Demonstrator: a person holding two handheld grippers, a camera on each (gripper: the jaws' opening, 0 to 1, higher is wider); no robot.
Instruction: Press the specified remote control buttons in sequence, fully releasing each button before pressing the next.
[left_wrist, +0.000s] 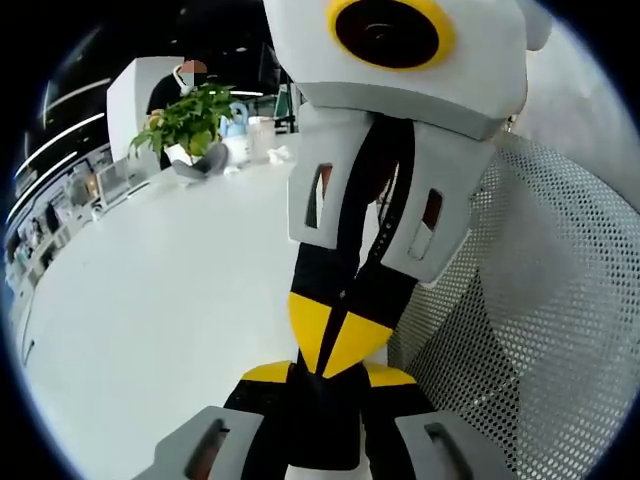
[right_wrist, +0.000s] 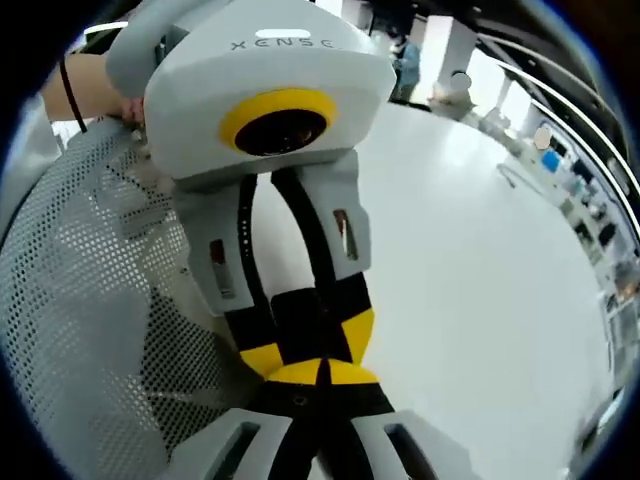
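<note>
My left gripper (left_wrist: 325, 388) rises from the bottom of the left gripper view with its yellow and black jaws shut and nothing between them. My right gripper (left_wrist: 330, 345) comes down from above, also shut, and the two sets of tips meet nose to nose. In the right gripper view my right gripper (right_wrist: 320, 382) stands at the bottom and the left gripper (right_wrist: 310, 345) hangs from the top, tips touching. Both hover over a white table (left_wrist: 150, 300) (right_wrist: 480, 250). I see no remote control.
A white perforated mesh chair back (left_wrist: 540, 300) (right_wrist: 80, 300) stands close beside the grippers. A hand (right_wrist: 95, 85) holds the left gripper. A potted plant (left_wrist: 190, 120), bottles and a person (left_wrist: 185, 80) are at the table's far side.
</note>
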